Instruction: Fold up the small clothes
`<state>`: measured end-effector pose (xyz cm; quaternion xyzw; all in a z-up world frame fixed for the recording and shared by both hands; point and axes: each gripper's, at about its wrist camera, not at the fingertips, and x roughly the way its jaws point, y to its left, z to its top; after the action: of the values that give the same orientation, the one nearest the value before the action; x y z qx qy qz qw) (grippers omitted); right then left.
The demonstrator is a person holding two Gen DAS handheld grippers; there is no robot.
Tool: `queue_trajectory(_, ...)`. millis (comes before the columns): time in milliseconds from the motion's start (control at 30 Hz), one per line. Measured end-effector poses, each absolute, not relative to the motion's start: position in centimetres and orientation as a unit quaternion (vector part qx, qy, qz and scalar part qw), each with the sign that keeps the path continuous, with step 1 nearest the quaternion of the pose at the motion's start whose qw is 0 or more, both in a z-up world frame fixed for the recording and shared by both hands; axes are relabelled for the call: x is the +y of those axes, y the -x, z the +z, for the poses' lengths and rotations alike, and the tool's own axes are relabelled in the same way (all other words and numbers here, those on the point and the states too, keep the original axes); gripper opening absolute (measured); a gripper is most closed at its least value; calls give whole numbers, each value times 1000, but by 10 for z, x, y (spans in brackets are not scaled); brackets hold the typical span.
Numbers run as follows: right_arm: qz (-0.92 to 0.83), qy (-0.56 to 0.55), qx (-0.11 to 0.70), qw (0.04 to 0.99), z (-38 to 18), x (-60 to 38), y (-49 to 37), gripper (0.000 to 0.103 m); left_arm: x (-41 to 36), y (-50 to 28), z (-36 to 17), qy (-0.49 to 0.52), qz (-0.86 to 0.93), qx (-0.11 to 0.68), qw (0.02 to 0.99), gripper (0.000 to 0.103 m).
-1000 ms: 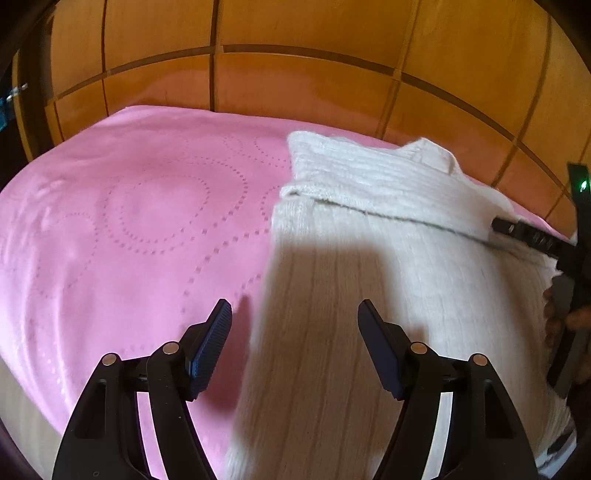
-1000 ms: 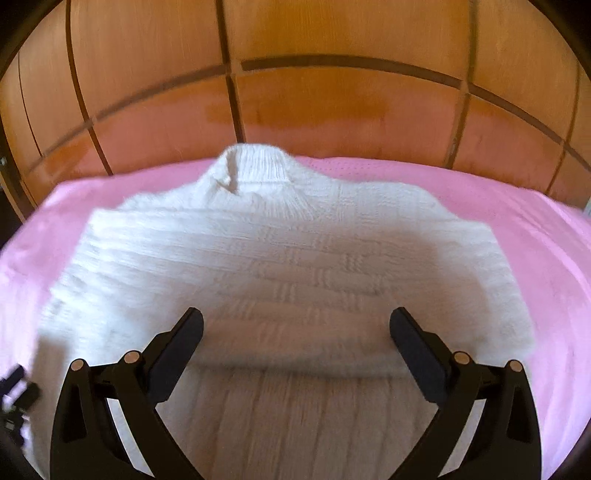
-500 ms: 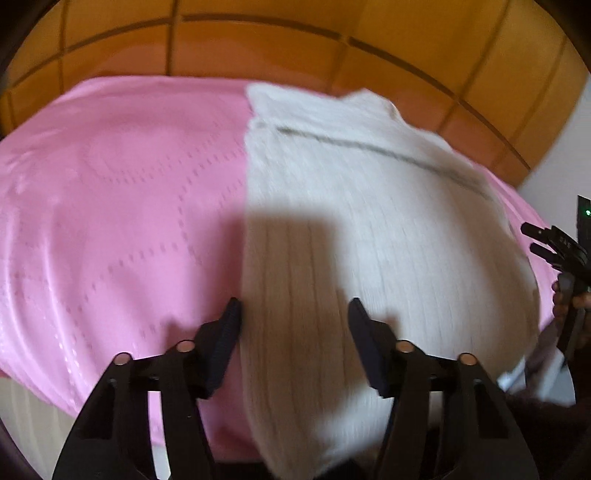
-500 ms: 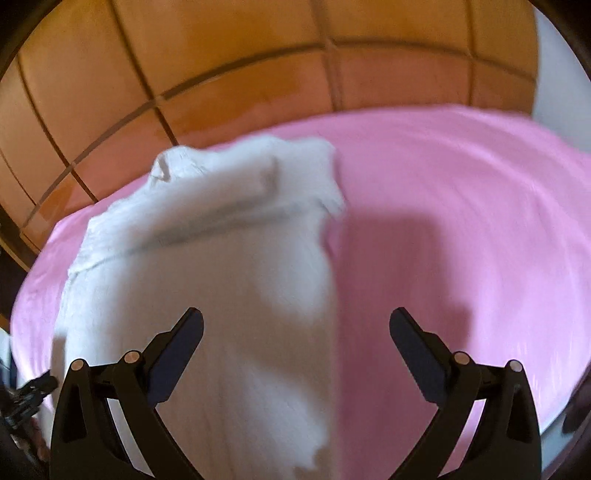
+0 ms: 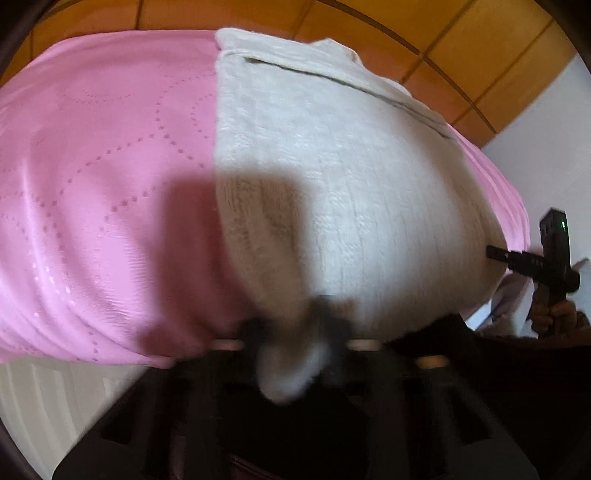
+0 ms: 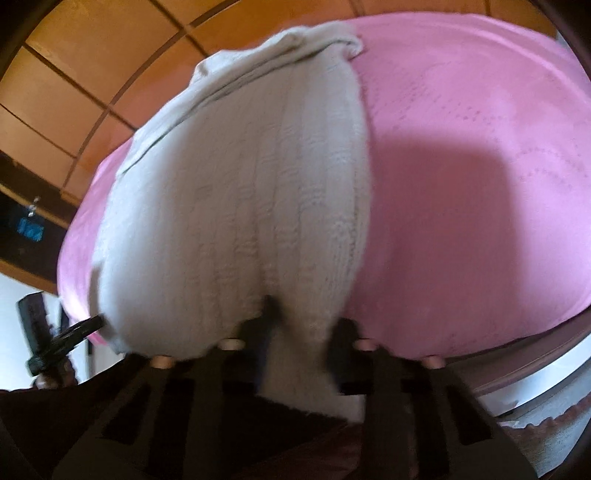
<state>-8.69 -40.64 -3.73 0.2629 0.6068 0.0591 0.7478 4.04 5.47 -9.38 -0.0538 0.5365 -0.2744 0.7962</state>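
Observation:
A white ribbed knit sweater (image 5: 332, 166) lies folded lengthwise on a pink blanket (image 5: 92, 166), its collar at the far end. My left gripper (image 5: 291, 332) is at the sweater's near left corner. Its jaws are closing, and a bunch of the hem is pinched between the blurred pads. In the right wrist view the sweater (image 6: 240, 203) runs away from my right gripper (image 6: 299, 332), whose jaws are closing on the near right part of the hem, knit gathered between them. The right gripper's tips (image 5: 517, 258) also show at the sweater's right side.
Orange wooden panels (image 5: 424, 29) rise behind the bed, with a white wall (image 5: 546, 140) to the right. The blanket (image 6: 480, 147) spreads wide on both sides of the sweater. The bed's near edge (image 5: 55, 387) drops off below the grippers. A hand (image 5: 554, 314) holds the right gripper.
Both grippers dropped to the near hem and their jaws went from wide open to closed on it. The right one swung from the sweater's middle to its right edge.

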Motion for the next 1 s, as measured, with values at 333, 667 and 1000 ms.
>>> queue_trajectory(333,107,-383,500,769,1,-421,29,13,78,-87,-48,238,-325,460,791,9)
queue_trajectory(667,25,-412,502,760,-36,-447,-60,12,56,-199,-53,303,-249,468,792,9)
queue_trajectory(1000,16,-396,458,795,-12,-486,-39,83,85,-204,-59,280,-212,456,818,59)
